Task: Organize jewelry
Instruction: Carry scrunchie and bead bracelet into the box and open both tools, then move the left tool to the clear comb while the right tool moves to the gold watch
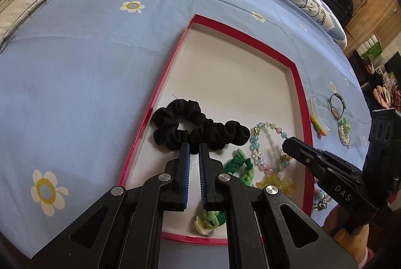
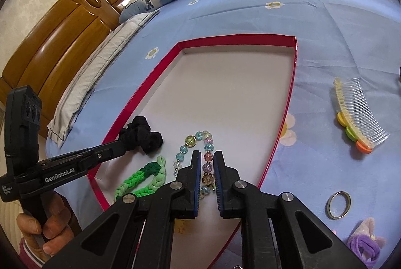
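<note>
left wrist view: the left gripper sits at the black scrunchie, its fingers a narrow gap apart and the tips at the fabric's near edge. it looks to pinch a fold of it, but i cannot tell for sure whether the cloth is held or only touched. the scrunchie lies inside the red-rimmed tray, near its left wall. at 3 o'clock from it lies the beaded bracelet, with a green braided band at 5 o'clock. the right gripper reaches in from 3 o'clock, its tip over the beads. outside the tray, on the blue flowered sheet, lie a comb and a watch.

right wrist view: the right gripper straddles the near run of the bracelet, fingers parted with beads between them and a gap on each side, so it seems released, not clamped. the left gripper enters from 9 o'clock with the scrunchie at its tip. on the sheet at 3 to 5 o'clock wait the comb, a metal ring and a purple hair tie.

judgement: the step in hand is settling pieces in the tray. next, both grippers should let go and lift clear, then the right goes for the ring or comb; the thin ring calls for a low, careful pinch.
</note>
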The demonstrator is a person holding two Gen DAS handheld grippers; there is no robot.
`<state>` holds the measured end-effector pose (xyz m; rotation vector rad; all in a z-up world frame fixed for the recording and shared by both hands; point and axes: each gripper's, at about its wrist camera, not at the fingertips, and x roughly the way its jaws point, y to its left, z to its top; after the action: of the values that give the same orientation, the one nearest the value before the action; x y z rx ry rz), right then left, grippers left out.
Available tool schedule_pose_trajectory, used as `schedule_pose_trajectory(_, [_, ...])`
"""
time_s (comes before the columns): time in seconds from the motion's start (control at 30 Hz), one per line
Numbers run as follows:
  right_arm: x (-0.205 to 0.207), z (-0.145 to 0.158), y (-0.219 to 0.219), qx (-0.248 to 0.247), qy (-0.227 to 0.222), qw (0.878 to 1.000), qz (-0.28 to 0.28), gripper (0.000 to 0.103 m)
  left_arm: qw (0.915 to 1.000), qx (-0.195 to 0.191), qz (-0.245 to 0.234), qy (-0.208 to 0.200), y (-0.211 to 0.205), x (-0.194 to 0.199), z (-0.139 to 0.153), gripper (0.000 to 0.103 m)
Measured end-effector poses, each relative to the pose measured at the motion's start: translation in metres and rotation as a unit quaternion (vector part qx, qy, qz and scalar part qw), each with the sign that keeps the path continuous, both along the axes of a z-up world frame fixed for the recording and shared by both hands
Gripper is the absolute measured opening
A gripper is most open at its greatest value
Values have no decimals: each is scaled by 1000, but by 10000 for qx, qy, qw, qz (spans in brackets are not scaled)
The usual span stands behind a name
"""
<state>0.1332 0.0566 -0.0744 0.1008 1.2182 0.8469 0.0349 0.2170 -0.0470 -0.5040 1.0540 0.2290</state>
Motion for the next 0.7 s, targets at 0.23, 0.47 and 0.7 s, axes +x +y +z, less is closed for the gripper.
schedule_pose_trajectory(0.23, [-1,2,1,-50,-37,10000,34,25,9999,119,-74,-28,-6,-3,8,30])
schedule_pose_trajectory(0.47, [-2,14,-9,88,-102,9999,-82,35,9996,188,-160,-111,-15,-6,19,30])
schedule_pose_trajectory(0.7, [-9,36,-46,247,-243,9987,-375,40,9991,242,-299,-200,-31,-7,32,35])
